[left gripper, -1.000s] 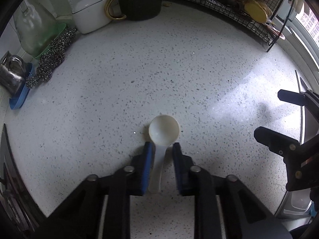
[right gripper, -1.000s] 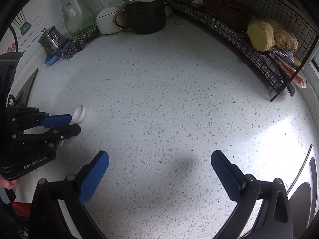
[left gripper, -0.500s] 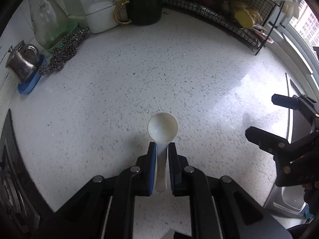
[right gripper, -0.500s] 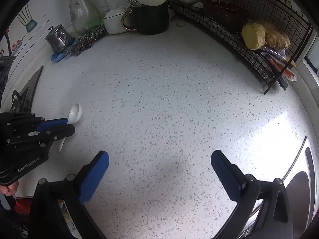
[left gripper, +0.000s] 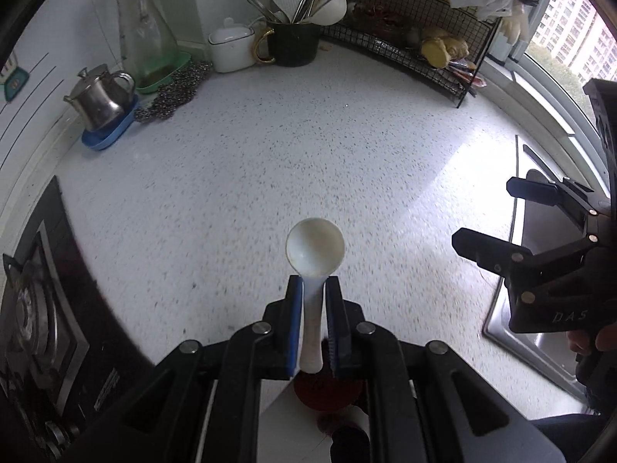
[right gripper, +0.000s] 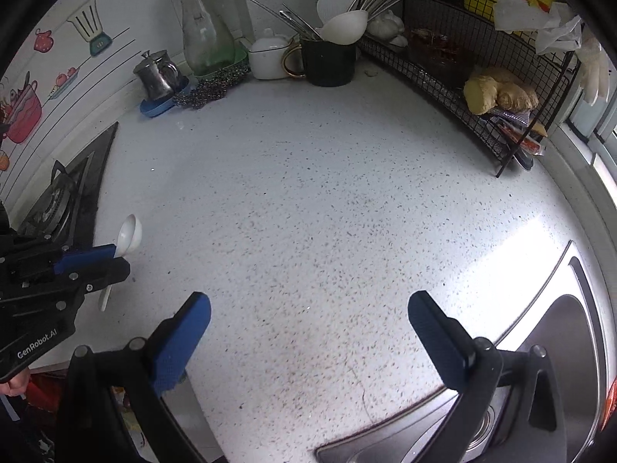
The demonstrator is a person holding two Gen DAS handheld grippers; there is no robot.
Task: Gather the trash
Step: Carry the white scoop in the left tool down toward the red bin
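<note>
Looking down our left wrist, we see the left gripper (left gripper: pixel 313 289) clamped on the handle of a white plastic spoon (left gripper: pixel 314 254), its bowl held clear above the speckled countertop (left gripper: pixel 270 154). From our right wrist, the right gripper (right gripper: pixel 308 318) hangs with jaws wide apart and nothing between them, over the countertop near the sink (right gripper: pixel 559 347); the spoon shows far left.
</note>
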